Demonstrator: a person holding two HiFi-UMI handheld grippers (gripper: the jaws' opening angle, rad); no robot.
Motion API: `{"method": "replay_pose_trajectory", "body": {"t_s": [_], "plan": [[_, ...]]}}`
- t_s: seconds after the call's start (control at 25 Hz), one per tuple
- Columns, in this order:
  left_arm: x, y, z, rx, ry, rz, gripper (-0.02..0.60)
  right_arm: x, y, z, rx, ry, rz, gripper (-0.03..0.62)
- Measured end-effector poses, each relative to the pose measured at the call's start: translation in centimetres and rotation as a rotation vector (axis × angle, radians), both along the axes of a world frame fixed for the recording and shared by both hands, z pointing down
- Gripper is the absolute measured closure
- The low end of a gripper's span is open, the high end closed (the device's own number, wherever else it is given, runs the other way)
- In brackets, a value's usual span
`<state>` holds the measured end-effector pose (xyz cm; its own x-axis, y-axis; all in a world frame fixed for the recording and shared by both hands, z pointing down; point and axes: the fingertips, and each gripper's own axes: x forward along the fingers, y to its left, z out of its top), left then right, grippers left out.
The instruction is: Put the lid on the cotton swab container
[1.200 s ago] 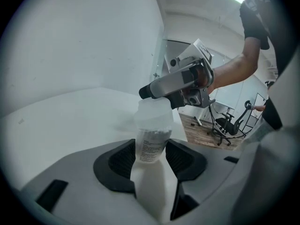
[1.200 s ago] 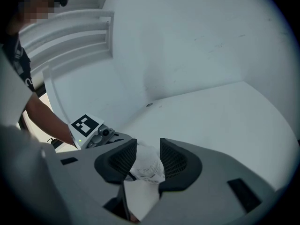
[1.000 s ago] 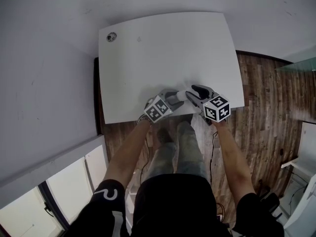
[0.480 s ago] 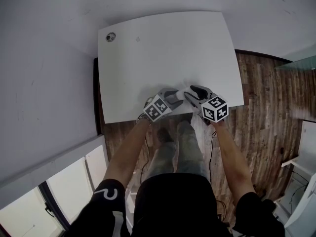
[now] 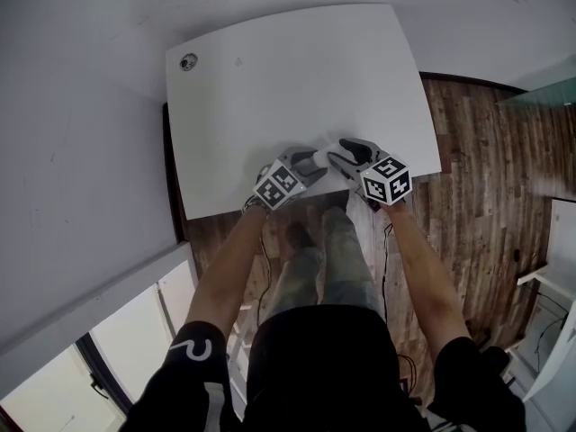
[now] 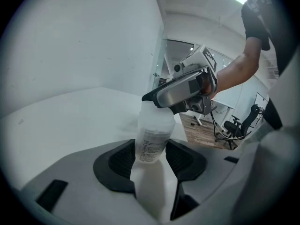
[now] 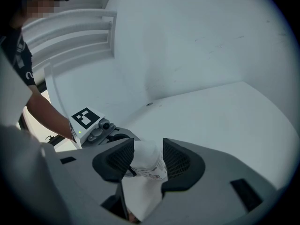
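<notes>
Opened wider just now, the right gripper's (image 7: pixel 146 156) jaws are left loose around the lidded cotton swab container (image 6: pixel 155 125), which is clamped by the left gripper (image 6: pixel 151 159) over the white table's (image 5: pixel 288 88) near edge, its label (image 6: pixel 149 148) print too small to be read.

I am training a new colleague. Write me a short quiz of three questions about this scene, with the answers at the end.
1. True or false: the left gripper is shut on the cotton swab container.
2. Which colour is the table? A) white B) black C) green
3. Fill in: the right gripper has the container's ___ end between its jaws.
Key: 1 true. 2 A. 3 top; these jaws have just been opening, and the pads look barely clear of the container.
</notes>
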<state>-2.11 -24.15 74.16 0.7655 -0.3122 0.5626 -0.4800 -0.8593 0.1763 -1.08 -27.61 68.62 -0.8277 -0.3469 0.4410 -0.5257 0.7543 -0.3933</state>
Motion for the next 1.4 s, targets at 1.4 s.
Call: {"method": "replay_pose_trajectory", "body": {"t_s": [1.4], "plan": [[-0.44,0.18,0.34,-0.055,0.012,-0.039,0.347,-0.04,0.41,-0.48,0.187,0.069,-0.019,0.382]]}}
